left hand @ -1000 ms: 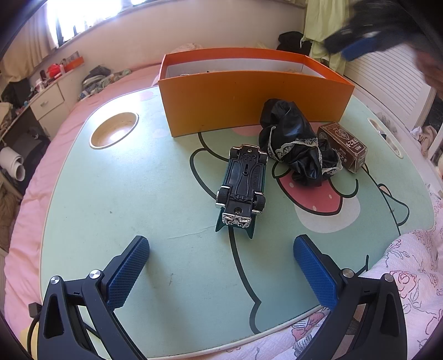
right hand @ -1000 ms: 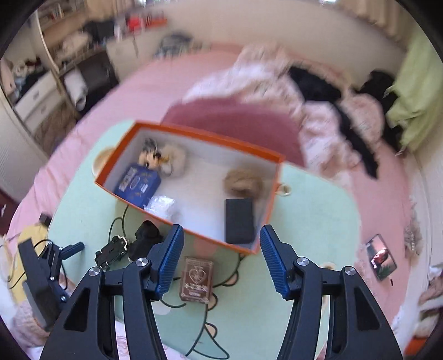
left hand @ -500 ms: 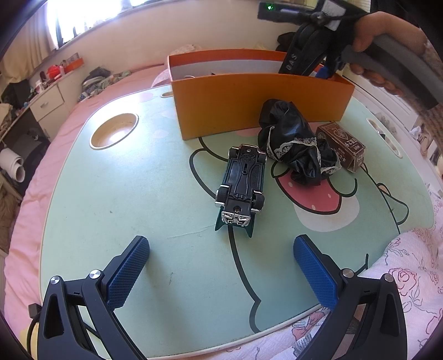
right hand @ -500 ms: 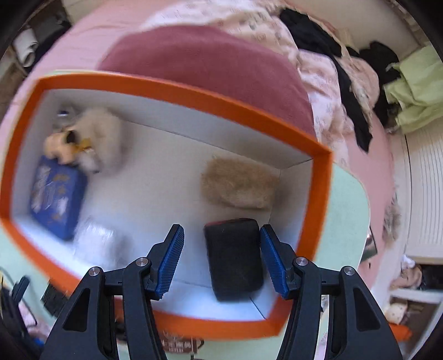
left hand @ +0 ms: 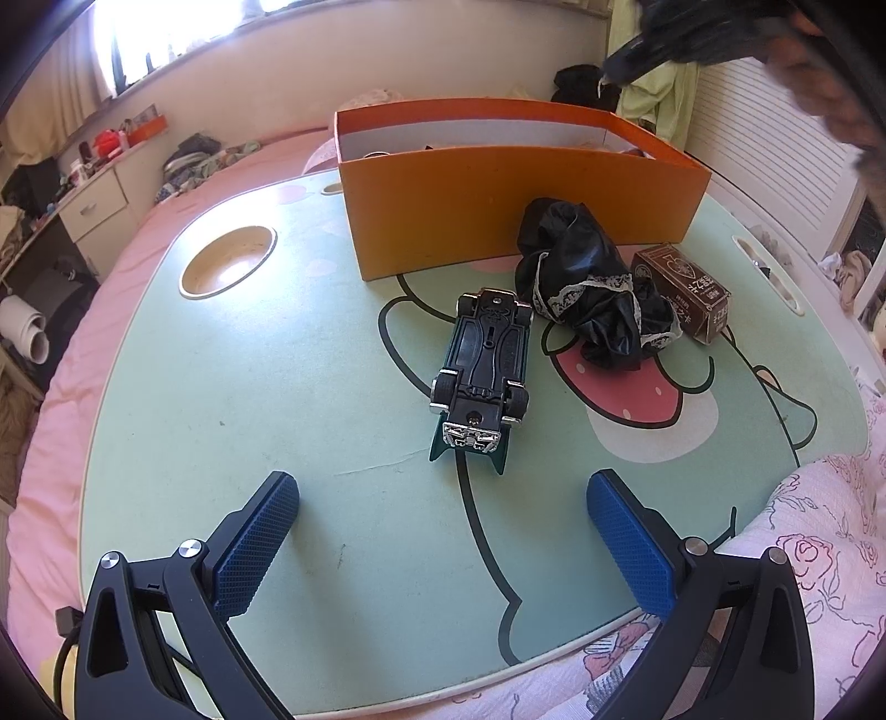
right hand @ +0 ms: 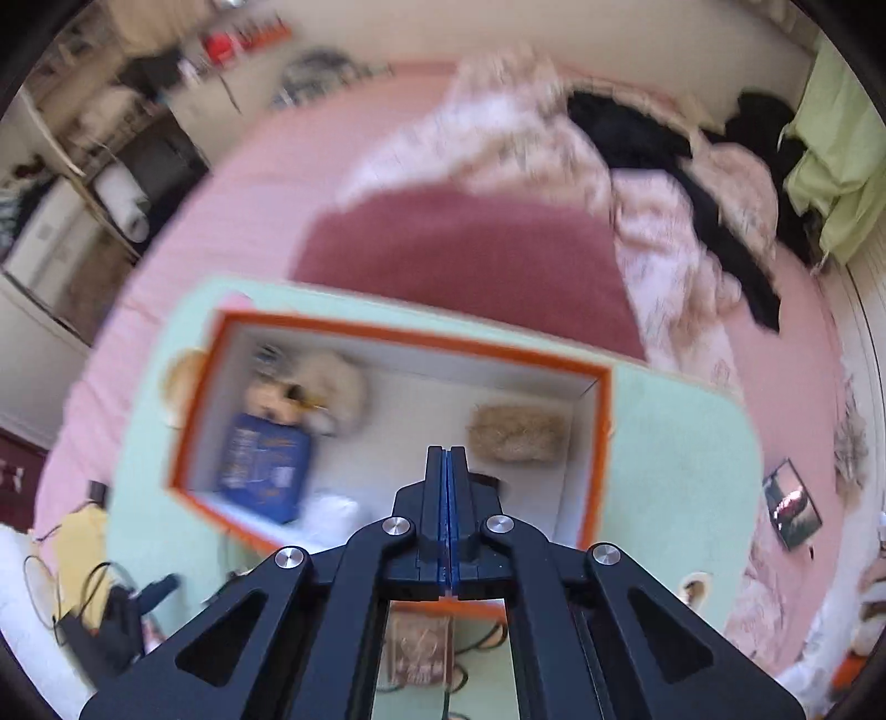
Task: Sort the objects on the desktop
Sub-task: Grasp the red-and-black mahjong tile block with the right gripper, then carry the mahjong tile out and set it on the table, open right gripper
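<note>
An upside-down toy car (left hand: 484, 365) lies on the green cartoon table (left hand: 249, 387), just ahead of my open left gripper (left hand: 443, 548). Beside the car sit a crumpled black lace cloth (left hand: 598, 293) and a small brown box (left hand: 684, 291), with the orange box (left hand: 515, 199) behind them. In the right wrist view my right gripper (right hand: 448, 487) is high above the orange box (right hand: 387, 332), its blue pads pressed together with nothing between them. Inside that box lie a blue packet (right hand: 263, 468), a cream plush toy (right hand: 326, 387), a tan furry item (right hand: 518, 435) and a dark item mostly hidden by my fingers.
A round cup recess (left hand: 230, 260) sits in the table's far left. A floral quilt (left hand: 803, 554) overlaps the table's near right edge. Pink bedding (right hand: 470, 249) surrounds the table. A blurred hand and dark gripper body (left hand: 720, 39) hang at the left wrist view's top right.
My right gripper went from open around the dark item low in the orange box to shut and empty, lifted high above it. The orange box shifted right on the table. My left gripper stayed still.
</note>
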`<state>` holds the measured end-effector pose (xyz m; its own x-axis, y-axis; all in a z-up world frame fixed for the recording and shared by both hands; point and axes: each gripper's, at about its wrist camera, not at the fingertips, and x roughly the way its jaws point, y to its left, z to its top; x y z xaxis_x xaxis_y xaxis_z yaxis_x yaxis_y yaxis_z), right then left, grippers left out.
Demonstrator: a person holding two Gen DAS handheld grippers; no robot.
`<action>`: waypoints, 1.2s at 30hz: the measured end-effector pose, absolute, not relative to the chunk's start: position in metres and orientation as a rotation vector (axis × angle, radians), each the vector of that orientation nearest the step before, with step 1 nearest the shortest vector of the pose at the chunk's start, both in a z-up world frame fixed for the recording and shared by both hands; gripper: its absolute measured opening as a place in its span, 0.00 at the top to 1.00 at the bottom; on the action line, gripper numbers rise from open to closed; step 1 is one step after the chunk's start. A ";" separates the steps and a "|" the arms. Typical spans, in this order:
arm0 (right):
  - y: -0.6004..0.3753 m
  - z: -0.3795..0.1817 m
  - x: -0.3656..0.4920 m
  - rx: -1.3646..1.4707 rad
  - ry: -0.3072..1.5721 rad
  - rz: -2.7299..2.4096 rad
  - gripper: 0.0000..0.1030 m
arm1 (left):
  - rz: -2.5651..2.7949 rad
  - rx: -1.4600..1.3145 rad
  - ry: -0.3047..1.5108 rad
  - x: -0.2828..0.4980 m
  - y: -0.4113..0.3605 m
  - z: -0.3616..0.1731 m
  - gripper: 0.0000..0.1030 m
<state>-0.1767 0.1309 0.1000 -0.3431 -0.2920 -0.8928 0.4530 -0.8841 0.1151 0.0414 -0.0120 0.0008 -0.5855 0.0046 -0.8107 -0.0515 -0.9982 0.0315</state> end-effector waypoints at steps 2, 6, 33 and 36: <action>0.138 0.108 -0.166 1.421 0.222 -2.238 1.00 | 2.768 -1.416 0.080 0.041 -0.012 0.001 0.00; 0.126 0.095 -0.168 1.531 0.219 -2.168 0.74 | 2.768 -1.416 0.079 0.041 -0.012 0.000 0.00; 0.171 0.120 -0.105 1.334 0.114 -2.313 0.72 | 2.769 -1.413 0.080 0.040 -0.009 -0.001 0.00; 0.195 0.089 -0.093 1.440 0.085 -2.255 0.72 | 2.769 -1.413 0.079 0.040 -0.009 -0.001 0.00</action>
